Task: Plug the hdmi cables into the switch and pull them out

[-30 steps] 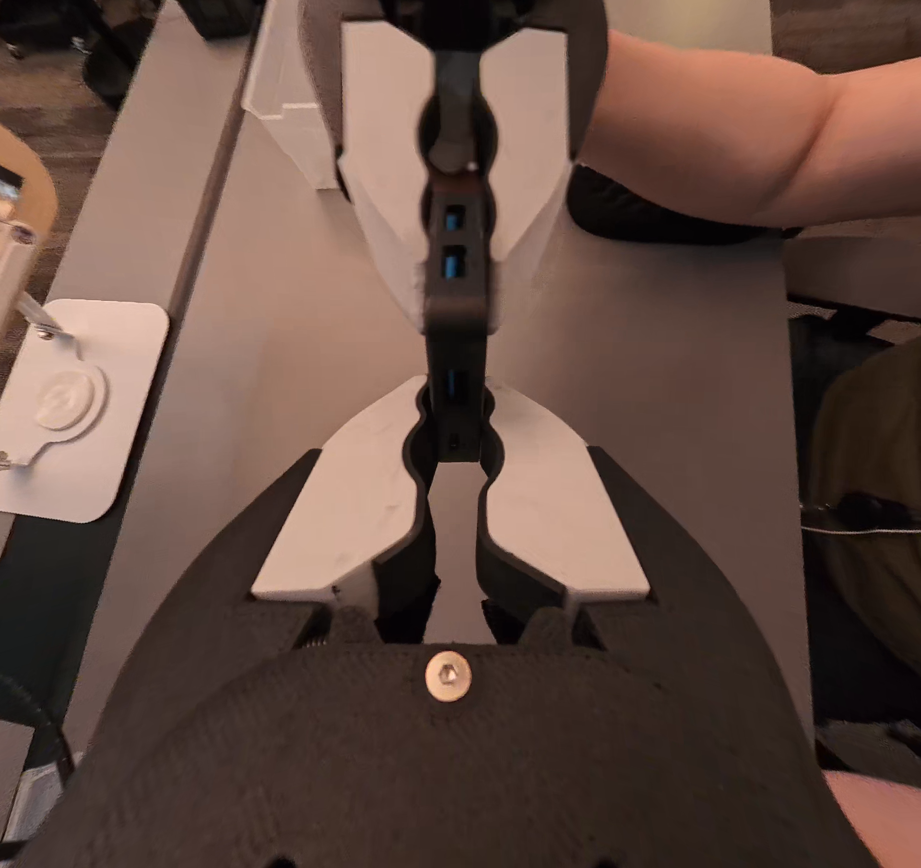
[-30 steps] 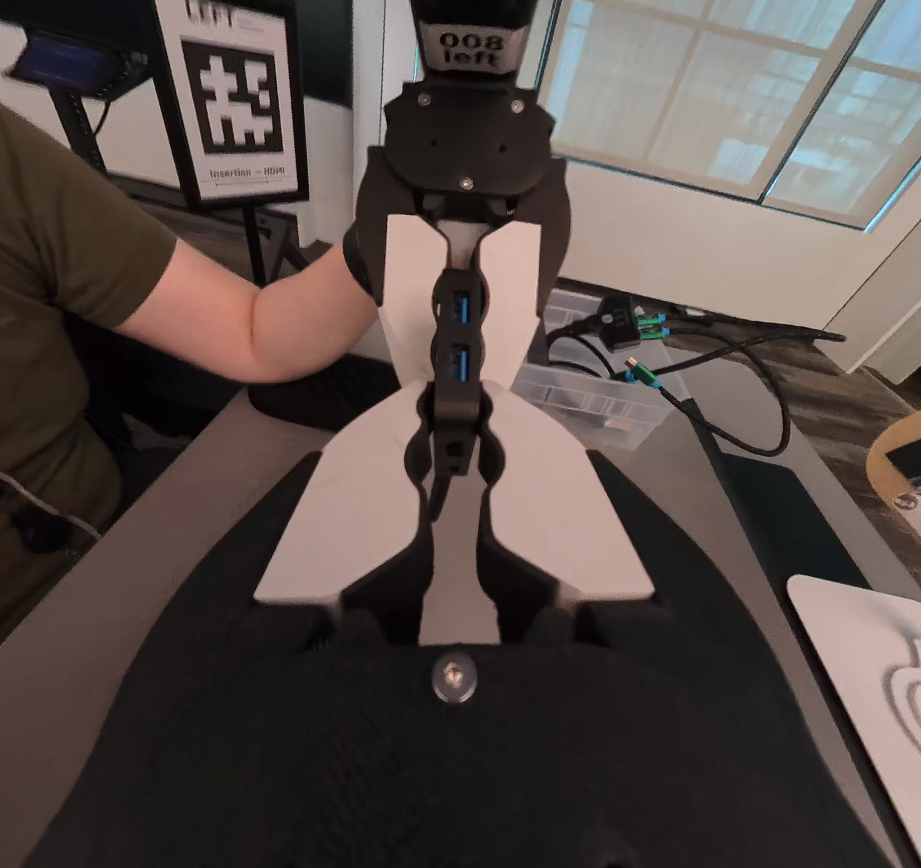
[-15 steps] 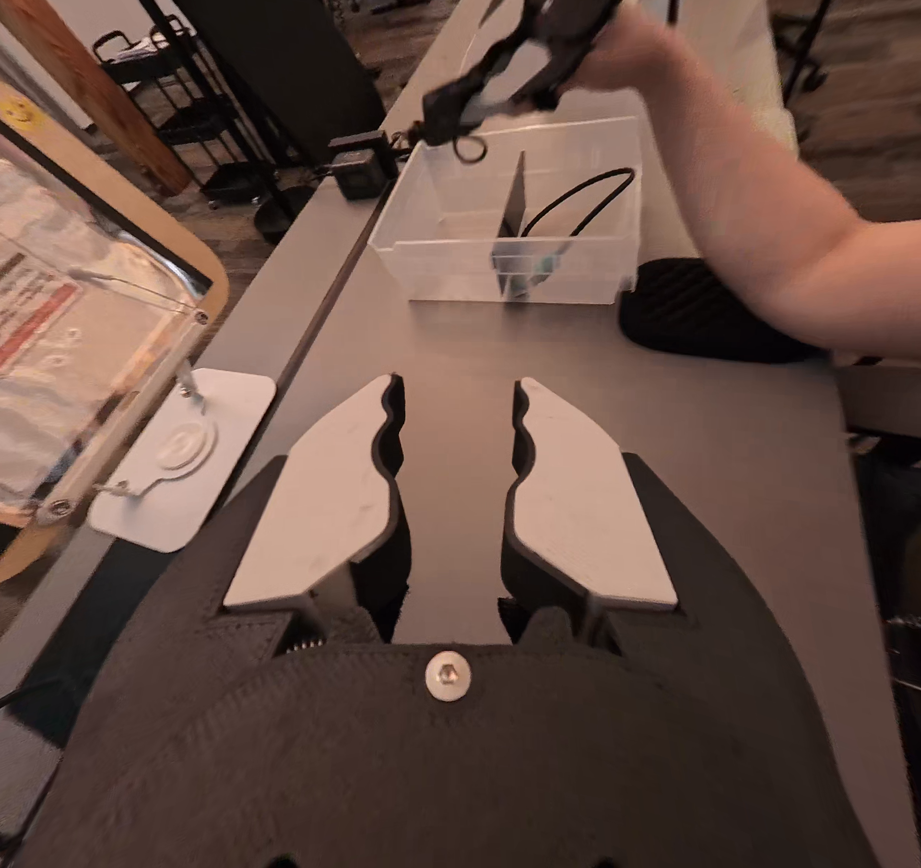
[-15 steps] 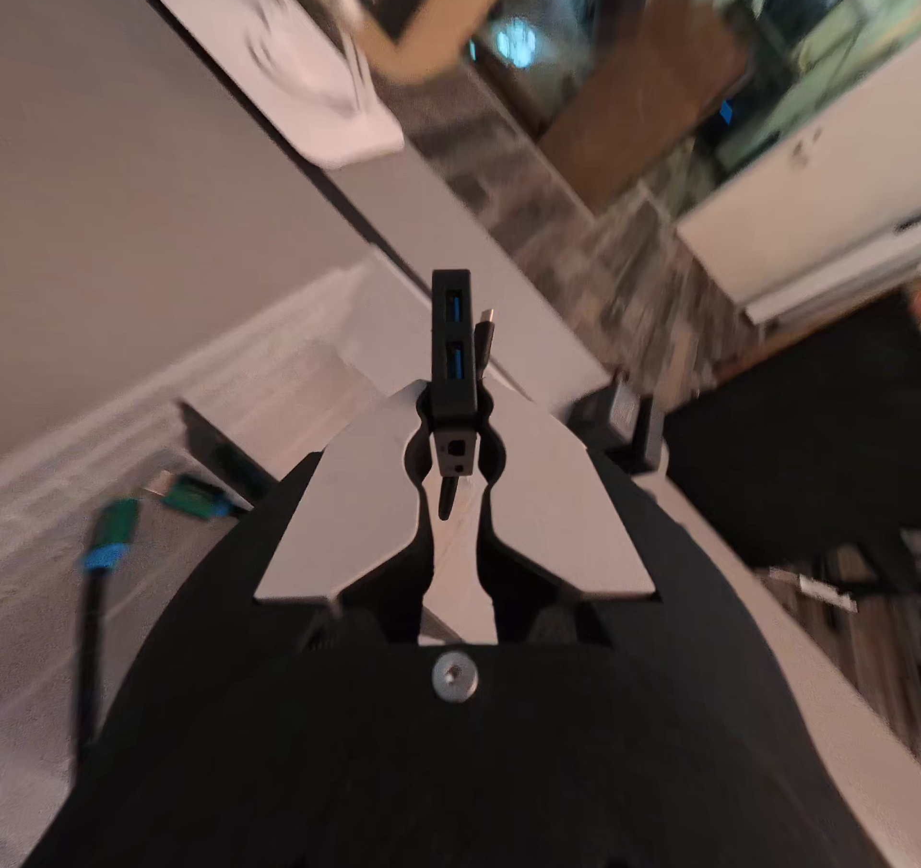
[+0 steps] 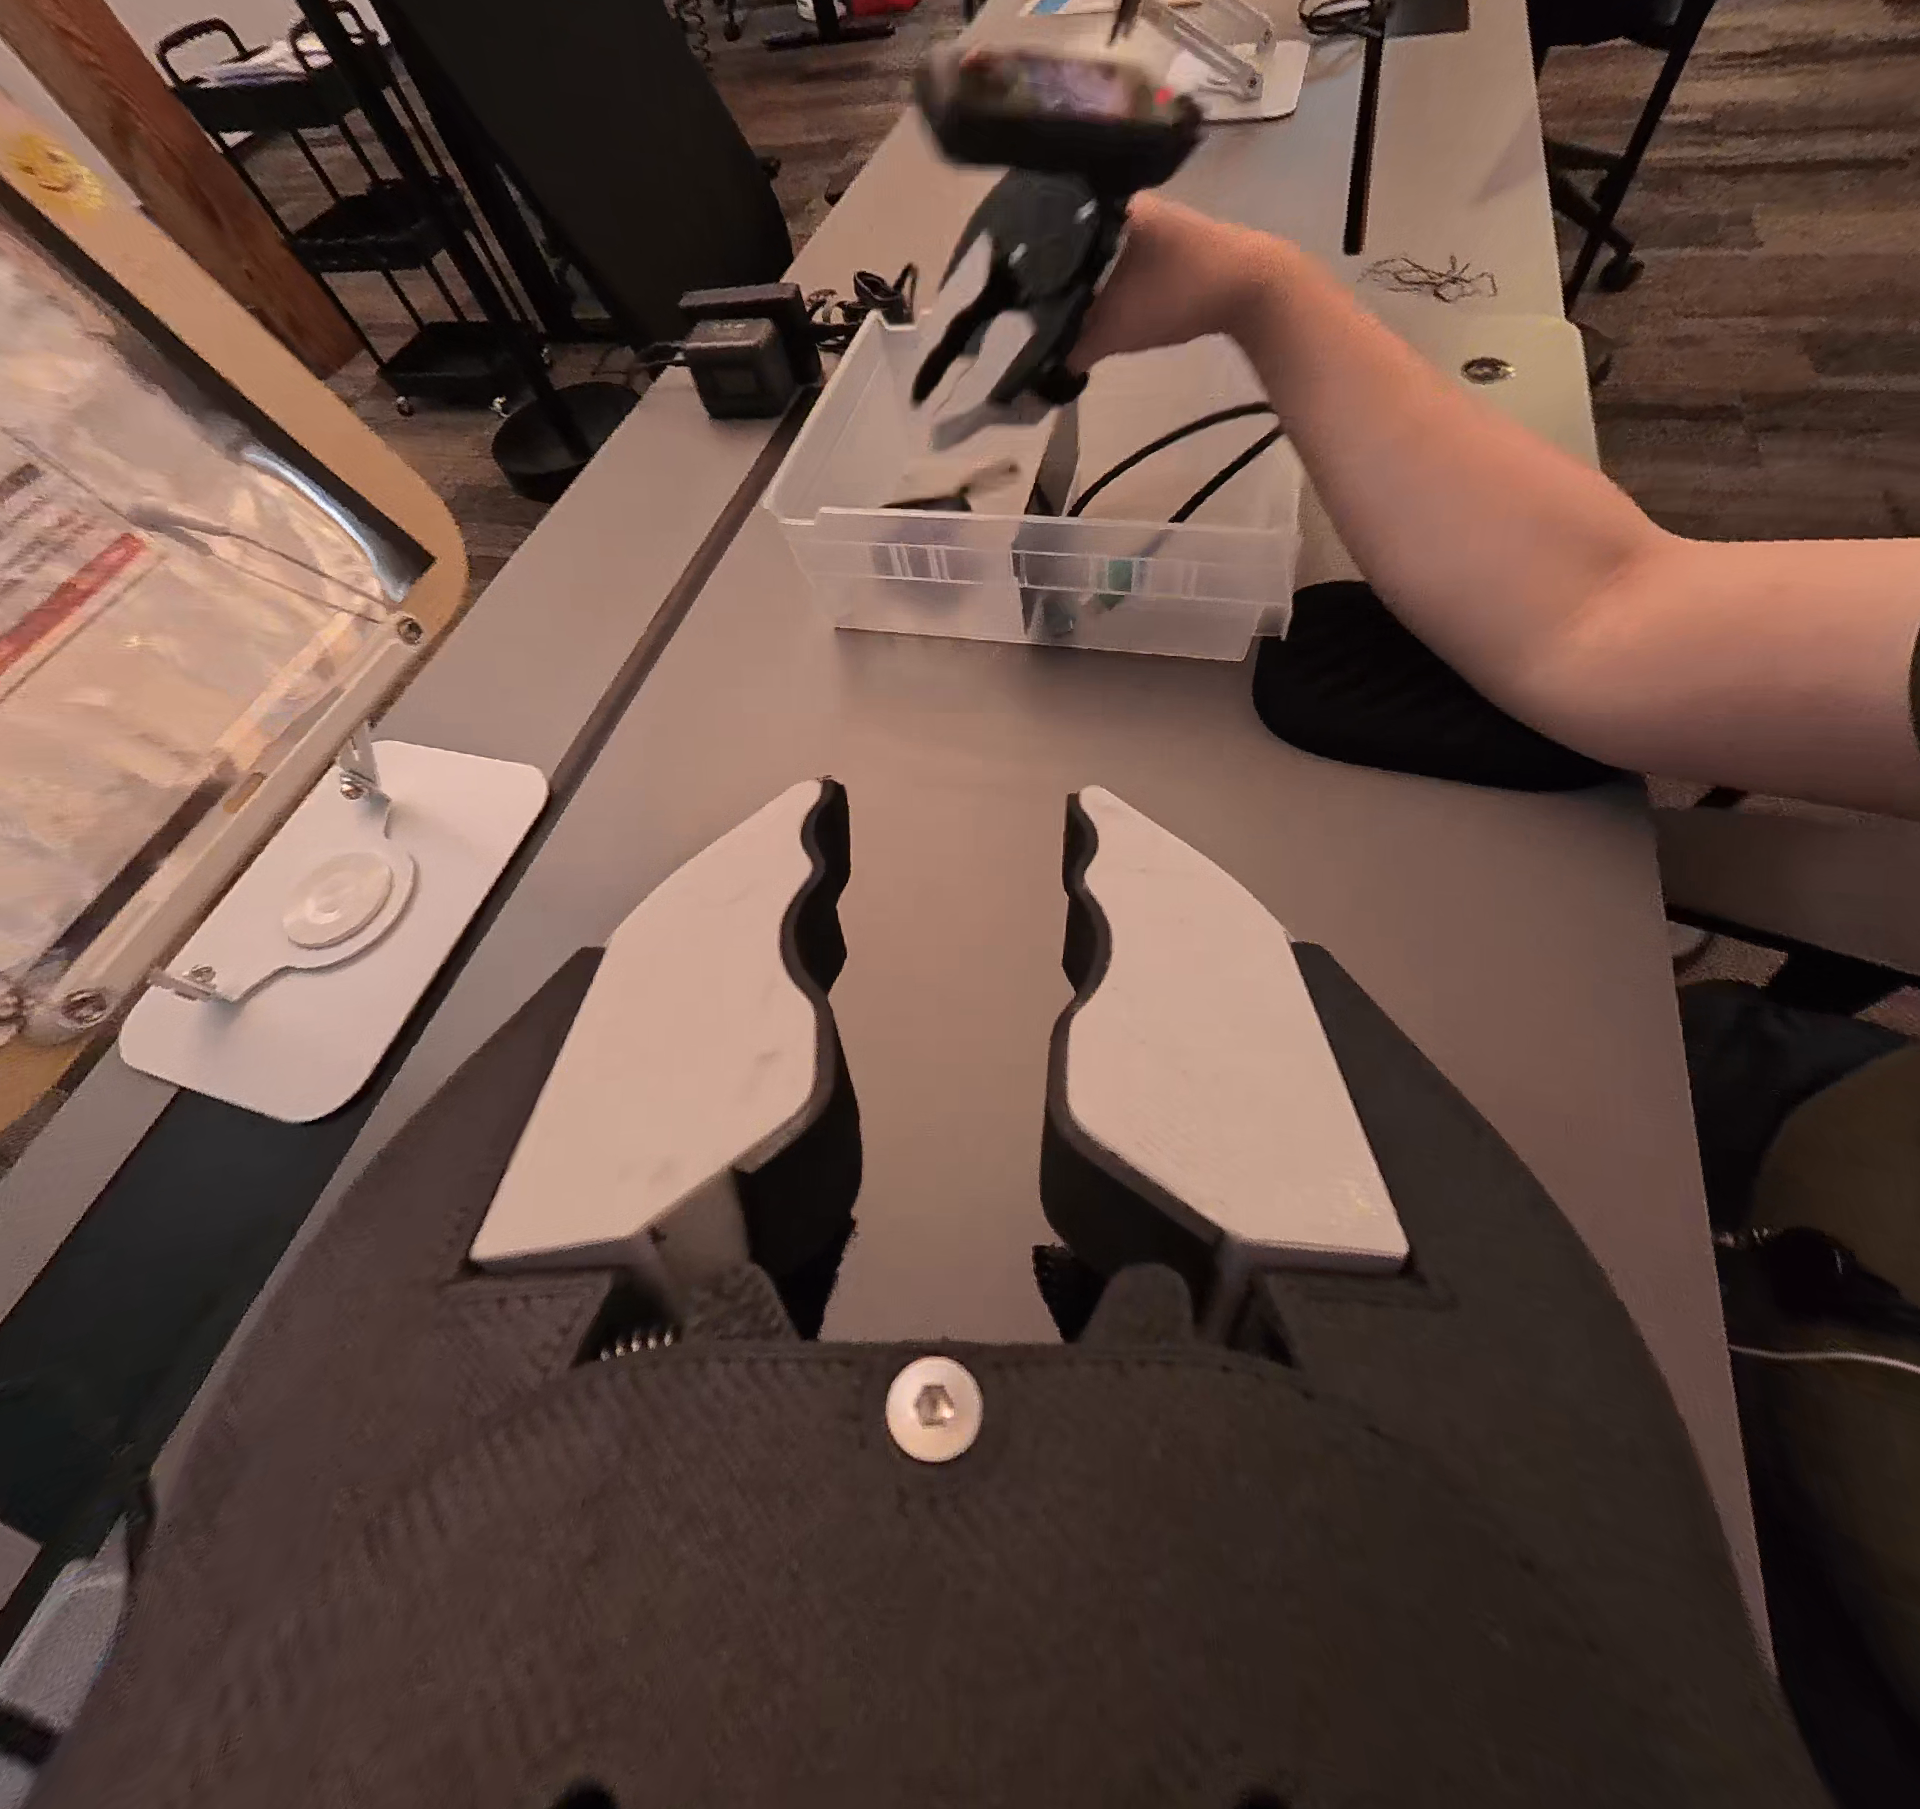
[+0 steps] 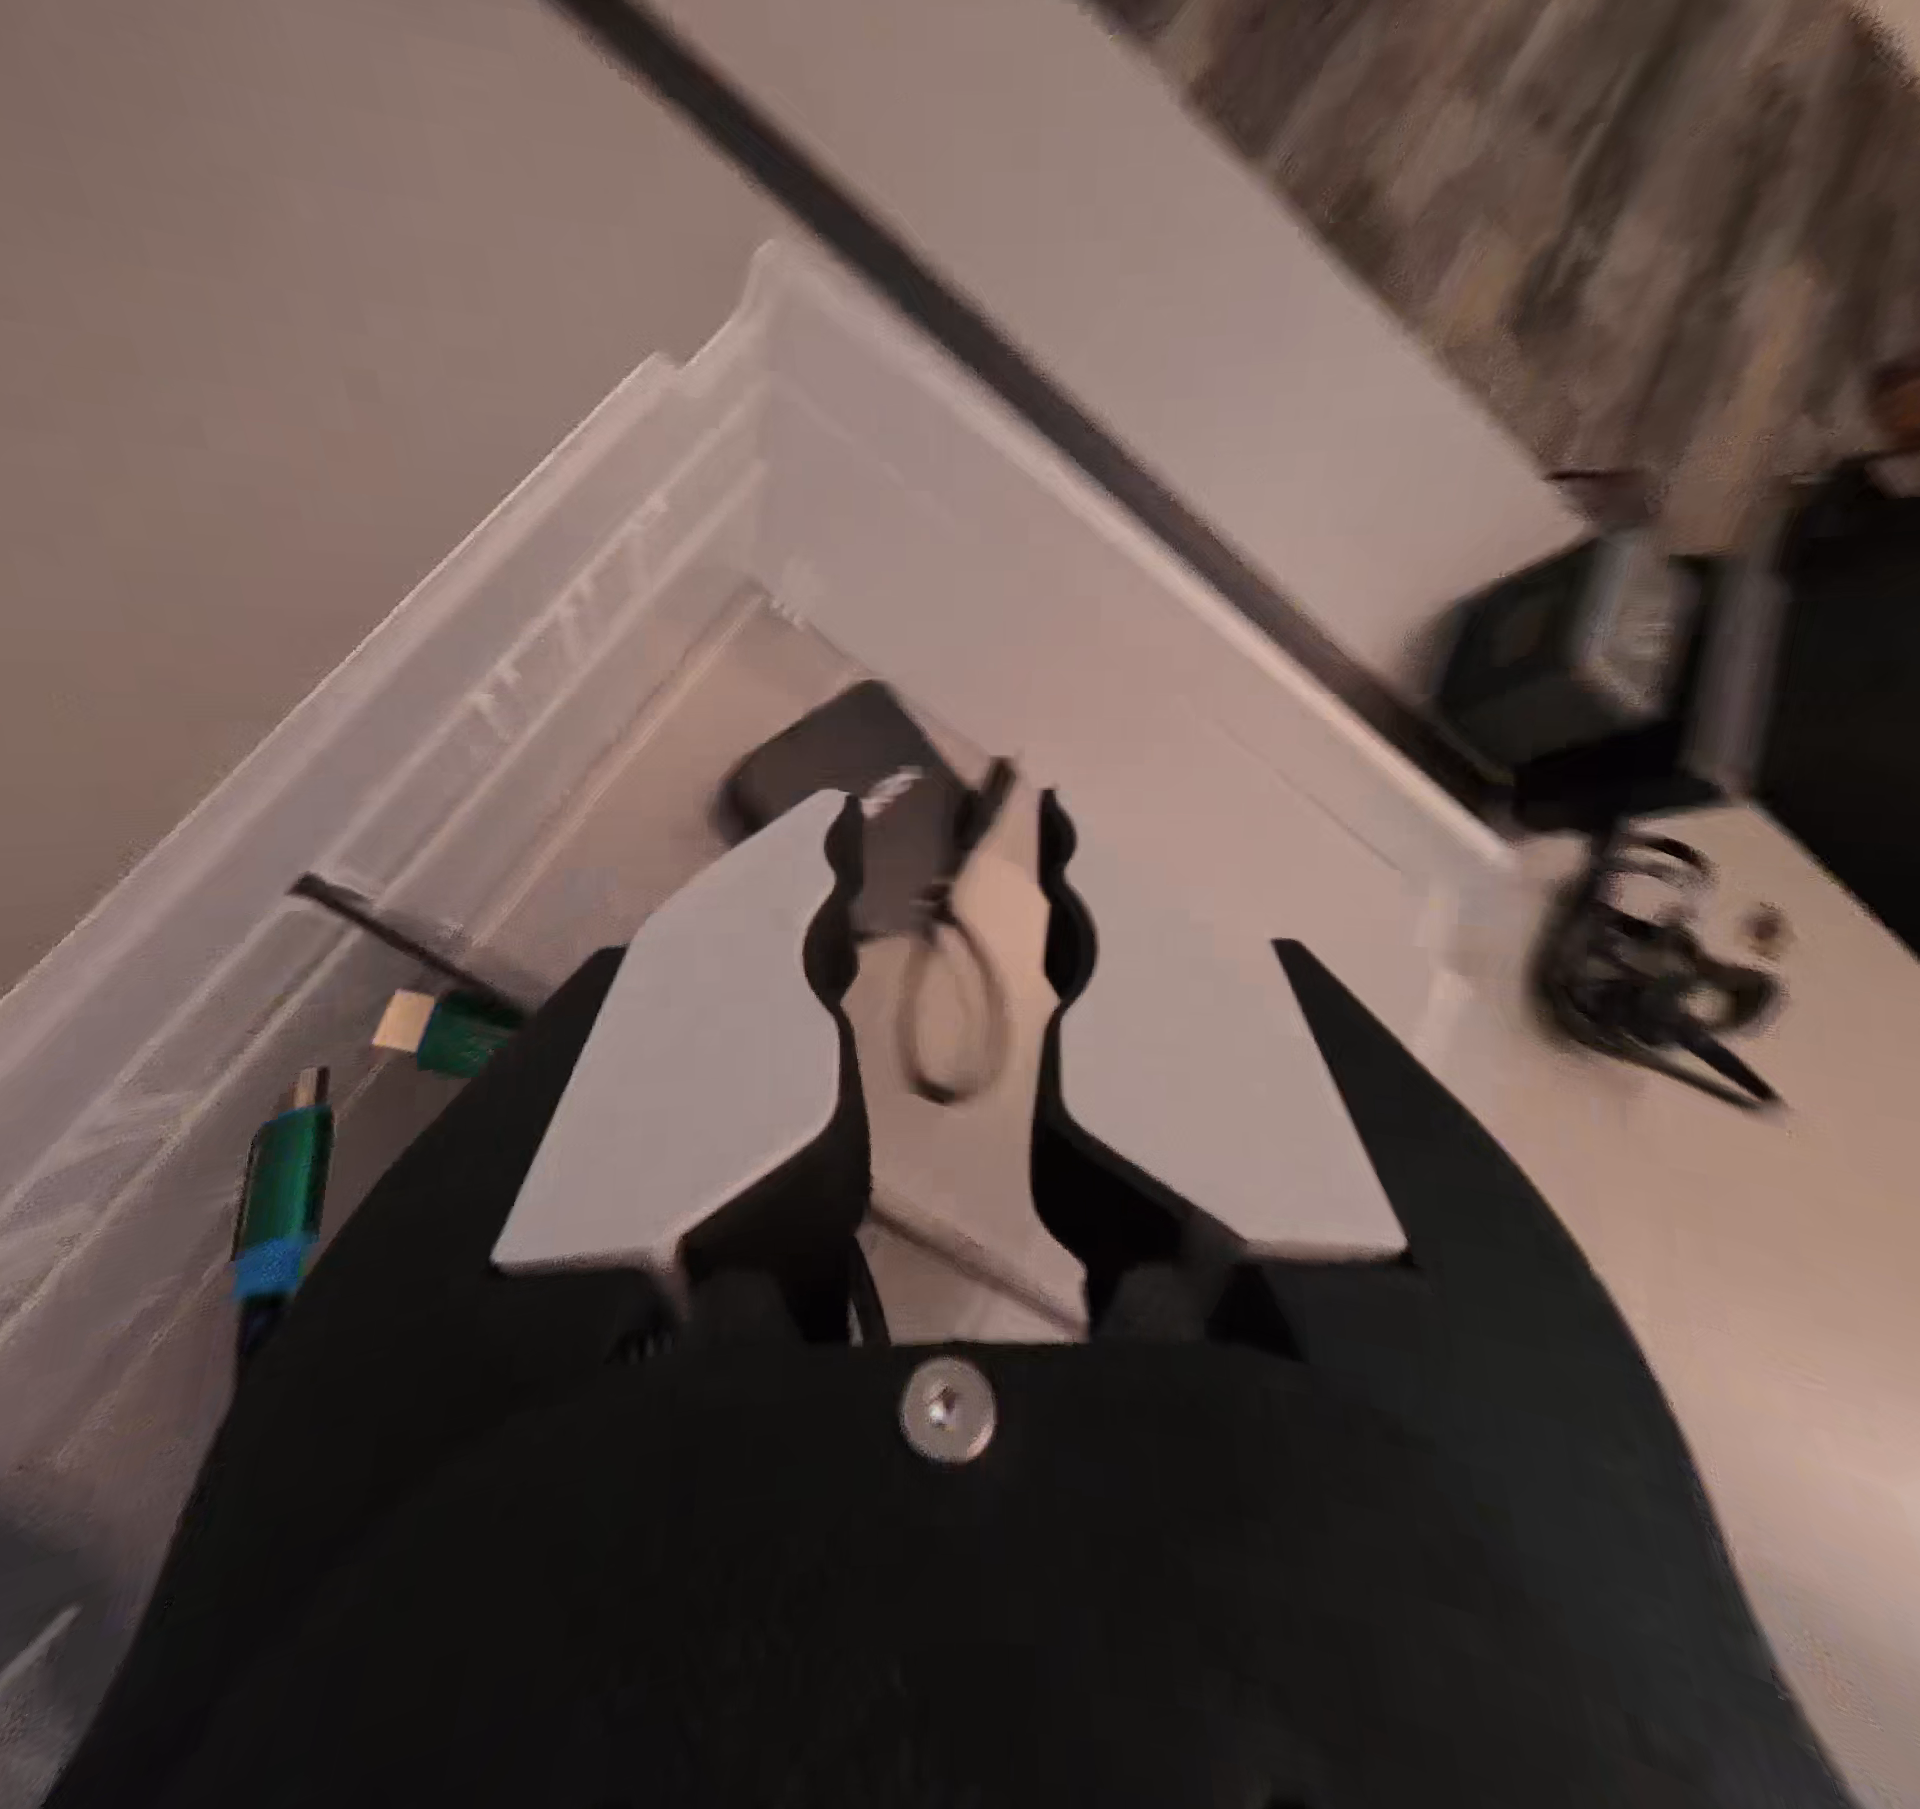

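Observation:
My left gripper [image 5: 951, 795] is open and empty above the grey table [image 5: 935, 720]. My right gripper [image 6: 945, 809] is open over the clear plastic bin [image 6: 582, 554]. The black switch [image 6: 831, 751] is loose in the bin just beyond the right fingertips, with its short cable loop [image 6: 945, 1021] between the jaws. Two green-ended cable plugs [image 6: 457, 1032] [image 6: 291, 1167] lie in the bin's neighbouring compartment. In the left wrist view the right gripper [image 5: 971, 398] hangs blurred over the bin [image 5: 1039, 564], with black cables [image 5: 1174, 450] running into it.
A black wrist pad [image 5: 1403, 699] lies right of the bin, under the person's forearm [image 5: 1558, 596]. A white stand base [image 5: 312, 928] holding a framed panel sits at the table's left edge. A black power adapter [image 6: 1558, 658] and a cable tangle [image 6: 1652, 949] lie beyond the bin.
Both grippers gripped the switch a second ago. The left let go and drew back. The right carried the switch to the bin and opened, and the switch is now free in the bin.

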The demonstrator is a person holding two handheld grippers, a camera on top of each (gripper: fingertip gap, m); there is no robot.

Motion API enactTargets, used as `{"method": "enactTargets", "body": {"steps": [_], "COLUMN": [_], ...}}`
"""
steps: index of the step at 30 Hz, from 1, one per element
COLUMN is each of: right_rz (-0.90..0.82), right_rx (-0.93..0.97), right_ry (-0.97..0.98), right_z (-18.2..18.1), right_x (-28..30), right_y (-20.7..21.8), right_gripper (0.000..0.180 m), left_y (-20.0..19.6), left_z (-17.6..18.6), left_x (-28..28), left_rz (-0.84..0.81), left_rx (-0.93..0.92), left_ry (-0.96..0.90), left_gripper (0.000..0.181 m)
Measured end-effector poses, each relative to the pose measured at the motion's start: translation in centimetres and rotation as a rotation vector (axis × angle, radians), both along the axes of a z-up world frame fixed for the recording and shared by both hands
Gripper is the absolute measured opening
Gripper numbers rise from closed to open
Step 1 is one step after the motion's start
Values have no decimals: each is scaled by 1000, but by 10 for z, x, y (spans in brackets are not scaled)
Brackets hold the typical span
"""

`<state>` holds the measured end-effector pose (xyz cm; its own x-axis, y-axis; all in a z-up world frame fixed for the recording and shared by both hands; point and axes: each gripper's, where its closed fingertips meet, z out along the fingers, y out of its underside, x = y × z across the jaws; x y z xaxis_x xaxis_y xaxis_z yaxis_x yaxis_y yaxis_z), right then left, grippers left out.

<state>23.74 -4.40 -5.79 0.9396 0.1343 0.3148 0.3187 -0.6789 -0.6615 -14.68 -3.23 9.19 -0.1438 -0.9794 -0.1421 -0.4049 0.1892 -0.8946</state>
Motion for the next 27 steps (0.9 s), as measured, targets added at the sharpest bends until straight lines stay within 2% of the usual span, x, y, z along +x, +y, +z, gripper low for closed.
{"method": "enactTargets", "body": {"steps": [2, 4, 5, 7, 9, 11, 12, 14, 22, 25, 27], "right_rz": [-157, -352, -427, -527, -542, -529, -533, -606, -741, -736, -741], "right_rx": [93, 138, 131, 2, -134, -129, -138, -136, -42, -45, -49], "right_ry": [-18, 41, 96, 205, 285, 404, 501, 583, 628, 620, 613], "right_z": [36, 47, 39, 4, -28, -36, -38, -38, -38, -37, -37], "right_x": [26, 56, 69, 83, 83, 76, 69, 71, 92, 90, 91], "right_y": [-34, -77, -95, -126, -143, -138, -135, -133, -146, -145, -144], "right_gripper": [42, 46, 45, 38, 33, 19, 4, 5, 5, 6, 6], "left_y": [5, 11, 13, 15, 16, 18, 18, 20, 31, 57, 82], "left_z": [6, 13, 17, 22, 23, 23, 23, 23, 32, 38, 36], "left_x": [-8, -17, -21, -29, -35, -39, -40, -41, -62, -91, -120], "left_rz": [31, 65, 80, 92, 95, 98, 97, 103, 172, 309, 448], "left_rx": [7, 15, 15, 7, -3, -9, -12, -13, 28, 47, 29], "left_ry": [-12, -34, -46, -65, -69, -66, -66, -62, -79, -94, -80], "left_gripper": [39, 39, 39, 38, 37, 36, 36, 35, 34, 34, 40]}}
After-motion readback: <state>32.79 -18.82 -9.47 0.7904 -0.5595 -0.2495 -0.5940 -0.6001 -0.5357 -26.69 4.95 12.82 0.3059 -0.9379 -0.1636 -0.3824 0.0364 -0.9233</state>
